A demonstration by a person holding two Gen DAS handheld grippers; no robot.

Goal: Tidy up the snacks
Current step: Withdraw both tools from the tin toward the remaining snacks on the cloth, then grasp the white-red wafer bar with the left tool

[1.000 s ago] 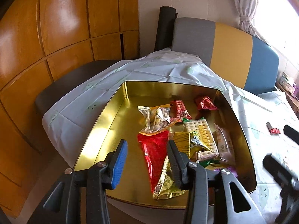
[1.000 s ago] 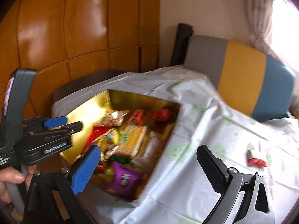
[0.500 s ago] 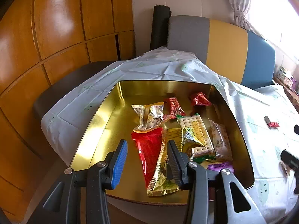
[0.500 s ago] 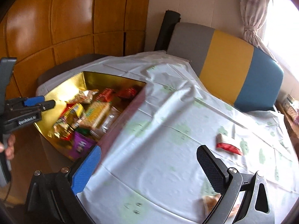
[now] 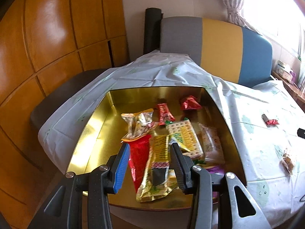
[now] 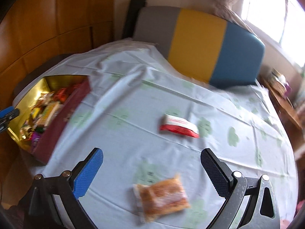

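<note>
I am holding my left tool (image 5: 150,158) over the near end of the gold-lined box (image 5: 91,133), its jaws standing partly apart and gripping nothing; a red packet (image 5: 139,158) and a gold packet (image 5: 158,164) are lying in the box beneath the gap, and I cannot tell whether the pads are touching either. Further back in the box a clear bag of nuts (image 5: 139,126), a cracker pack (image 5: 184,135), a small red bar (image 5: 164,113) and a crumpled red wrapper (image 5: 189,103) are lying loose.

I am holding my right tool (image 6: 151,167) wide open above the worktop (image 6: 118,87), which is covered with a pale cloth printed with green patches. An orange-brown snack bag (image 6: 162,198) is lying flat on the cloth, low between the two fingers and apart from both. A red and white snack bar (image 6: 179,126) is lying on the cloth further off, well apart from the bag. From this side the box is sitting at the left edge of the worktop, near a chair (image 6: 200,43) with grey, yellow and blue panels.
</note>
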